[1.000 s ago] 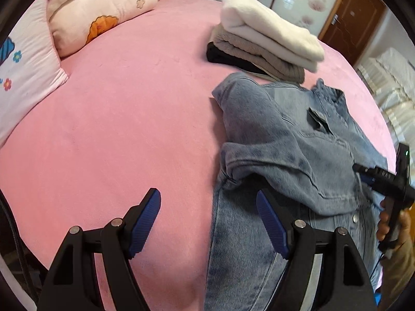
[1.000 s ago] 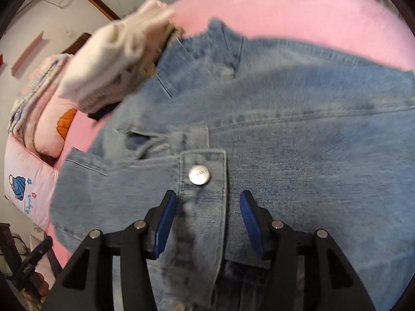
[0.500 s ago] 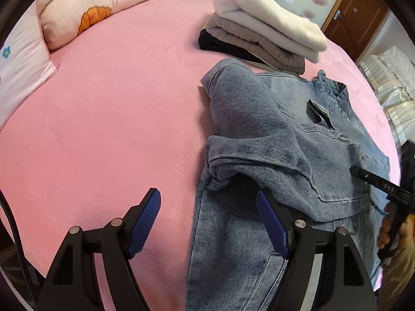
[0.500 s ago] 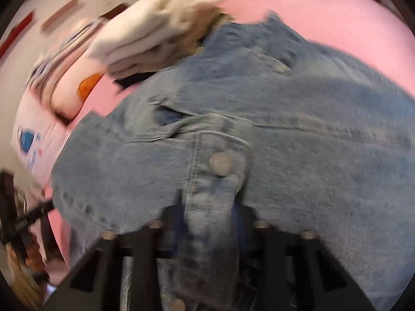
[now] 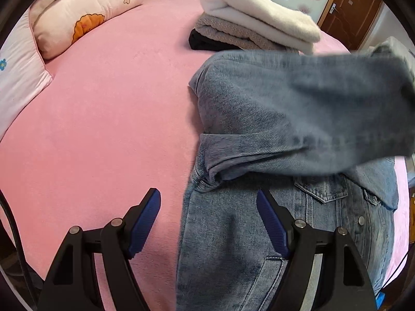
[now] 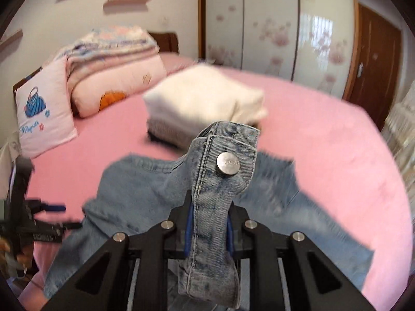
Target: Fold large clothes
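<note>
right gripper (image 6: 207,230) – clamped on denim jacket (image 5: 285,119) button placket, lifted | left gripper (image 5: 208,223) – jaws apart over jacket's edge | jacket on pink bed (image 5: 103,119), folded stack (image 5: 254,28) at 12 o'clock

Blue denim jacket (image 5: 259,119), half-lifted off bed

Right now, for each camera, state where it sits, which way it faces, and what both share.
Left wrist: on the left gripper, angled down at the denim jacket on the pink bed; open jaws show.
Right wrist: on the right gripper, facing across the bed toward the wardrobe; jaws clamp the jacket's buttoned cuff.
Shared: jacket, bed, folded clothes stack.
</note>
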Tool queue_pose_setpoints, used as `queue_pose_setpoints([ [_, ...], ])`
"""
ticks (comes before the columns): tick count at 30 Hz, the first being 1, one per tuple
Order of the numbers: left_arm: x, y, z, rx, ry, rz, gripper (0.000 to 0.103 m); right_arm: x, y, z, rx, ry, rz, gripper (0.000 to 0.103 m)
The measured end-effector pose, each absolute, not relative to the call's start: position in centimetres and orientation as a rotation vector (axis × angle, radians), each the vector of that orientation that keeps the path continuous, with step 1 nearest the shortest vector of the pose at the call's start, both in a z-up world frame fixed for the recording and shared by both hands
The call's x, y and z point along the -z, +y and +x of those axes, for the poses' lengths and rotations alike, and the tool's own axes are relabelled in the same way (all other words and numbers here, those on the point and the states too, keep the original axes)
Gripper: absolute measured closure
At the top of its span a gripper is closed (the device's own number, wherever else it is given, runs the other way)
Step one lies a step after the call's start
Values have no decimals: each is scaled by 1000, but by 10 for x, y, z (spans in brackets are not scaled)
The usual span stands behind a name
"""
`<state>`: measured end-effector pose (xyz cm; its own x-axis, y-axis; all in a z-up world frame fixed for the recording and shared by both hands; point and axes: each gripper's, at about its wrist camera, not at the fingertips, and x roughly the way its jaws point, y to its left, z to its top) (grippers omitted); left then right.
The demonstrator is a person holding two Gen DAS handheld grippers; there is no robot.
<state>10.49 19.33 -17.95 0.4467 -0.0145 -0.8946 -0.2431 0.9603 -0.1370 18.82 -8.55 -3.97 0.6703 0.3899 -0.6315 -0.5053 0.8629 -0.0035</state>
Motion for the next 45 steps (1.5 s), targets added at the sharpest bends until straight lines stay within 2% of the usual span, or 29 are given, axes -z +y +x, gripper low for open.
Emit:
queue_pose_setpoints([
  [5,185,191,108,-140,1117,-252,28,57,-109,224,-340,765,-148,83],
  [9,189,192,113,-156,1124,-236,28,110,-124,252,-188,897,-183,82],
  [14,198,195,118,-164,1150,-230,28,174,-144,270,-114,1071,-125,66],
  [20,209,195,121,-180,1159,-186,28,167,-191,246,-172,1073,189,51],
  [30,225,171,134,-282,1091,-88,29,200,-223,216,-208,1142,350,50],
  [31,226,174,135,-292,1096,-112,40,201,-224,216,-208,1136,365,50],
  [32,227,176,136,-294,1102,-136,57,202,-225,216,-209,1129,375,50],
  [35,225,186,132,-271,1094,-246,77,202,-223,220,-217,1107,384,50],
  [36,223,187,130,-269,1088,-262,78,202,-221,220,-223,1098,381,50],
  [37,222,187,129,-267,1085,-267,81,202,-219,221,-231,1096,375,55],
  [39,217,186,126,-273,1069,-276,83,201,-211,221,-235,1109,343,69],
  [42,207,193,120,-277,1031,-338,83,177,-209,210,-246,1065,333,77],
  [45,200,205,115,-262,1015,-430,84,149,-215,191,-250,1028,356,78],
])
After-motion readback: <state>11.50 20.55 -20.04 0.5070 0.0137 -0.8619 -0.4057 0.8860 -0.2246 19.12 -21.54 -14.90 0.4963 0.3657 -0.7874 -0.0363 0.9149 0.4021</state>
